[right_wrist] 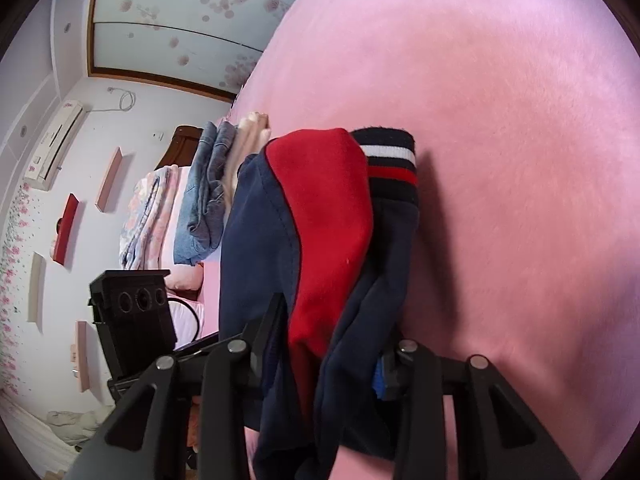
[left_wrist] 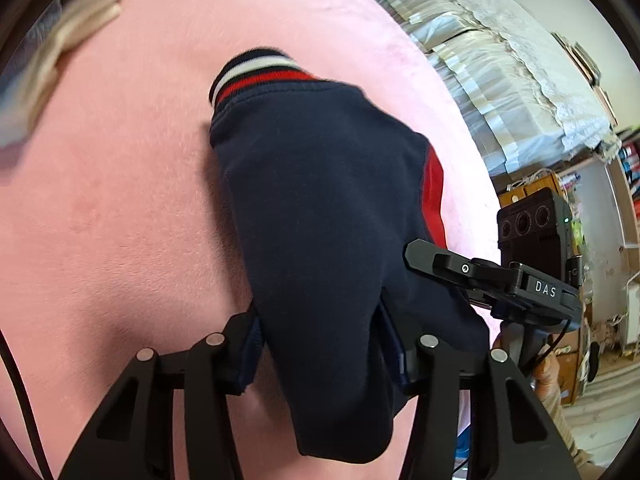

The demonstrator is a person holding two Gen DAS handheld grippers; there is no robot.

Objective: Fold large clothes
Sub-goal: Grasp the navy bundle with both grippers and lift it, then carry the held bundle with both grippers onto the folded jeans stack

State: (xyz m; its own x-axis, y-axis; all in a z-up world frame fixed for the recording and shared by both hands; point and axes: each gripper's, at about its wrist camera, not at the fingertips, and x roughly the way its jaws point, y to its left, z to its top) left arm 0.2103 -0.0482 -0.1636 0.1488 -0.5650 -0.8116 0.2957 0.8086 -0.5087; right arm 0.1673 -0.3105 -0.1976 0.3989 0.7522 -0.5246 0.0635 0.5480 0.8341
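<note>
A navy jacket with red panels and a striped ribbed hem hangs folded over a pink bed. My left gripper is shut on the jacket's near edge, and thick cloth fills the gap between its fingers. My right gripper is shut on the same jacket, where a red panel and the striped hem show. The right gripper also shows in the left wrist view, close beside the jacket. The lower end of the jacket rests on the bed.
A stack of folded jeans and pale clothes lies on the pink bed at its far side, also seen blurred in the left wrist view. A lace-covered shelf of stacked items stands past the bed's right edge.
</note>
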